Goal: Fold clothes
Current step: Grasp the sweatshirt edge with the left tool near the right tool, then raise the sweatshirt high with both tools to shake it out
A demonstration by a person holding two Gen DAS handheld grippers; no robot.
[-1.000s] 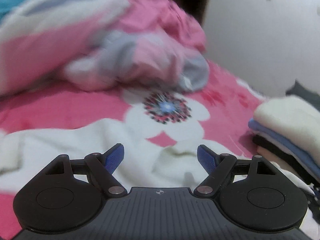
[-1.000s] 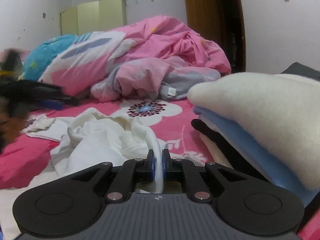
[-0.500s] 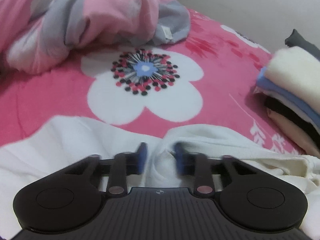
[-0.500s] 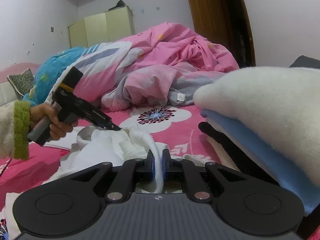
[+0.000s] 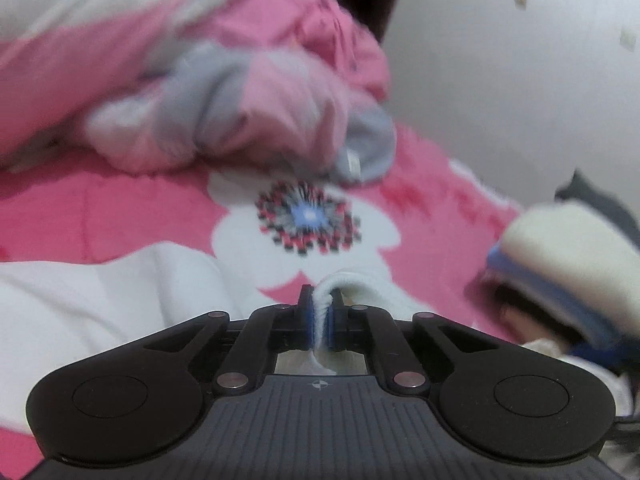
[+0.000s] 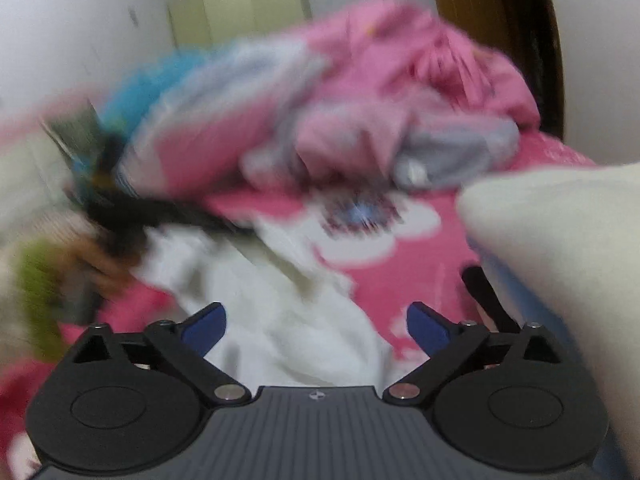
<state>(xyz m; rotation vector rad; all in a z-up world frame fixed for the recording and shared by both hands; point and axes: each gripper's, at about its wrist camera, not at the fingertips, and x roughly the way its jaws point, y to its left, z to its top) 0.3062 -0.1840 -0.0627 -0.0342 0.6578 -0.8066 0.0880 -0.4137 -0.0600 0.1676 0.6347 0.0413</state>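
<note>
A crumpled white garment (image 5: 100,304) lies on the pink flowered bedspread (image 5: 120,208). My left gripper (image 5: 319,320) is shut on a ribbed edge of the white garment, which bunches between the blue pads. In the right wrist view the same garment (image 6: 288,320) lies just ahead of my right gripper (image 6: 316,326), whose blue fingers stand wide apart and hold nothing. The left gripper shows there, blurred, at the left (image 6: 132,212), held in a hand with a green cuff.
A stack of folded clothes (image 5: 568,264), cream on top with blue and black below, sits at the right, also close in the right wrist view (image 6: 560,248). A rumpled pink and grey quilt (image 5: 224,92) fills the back. A wall and a dark doorway stand behind.
My left gripper has closed on the garment's edge and lifted. My right gripper, shut on the garment before, has opened and let it go. Both views are now blurred by motion.
</note>
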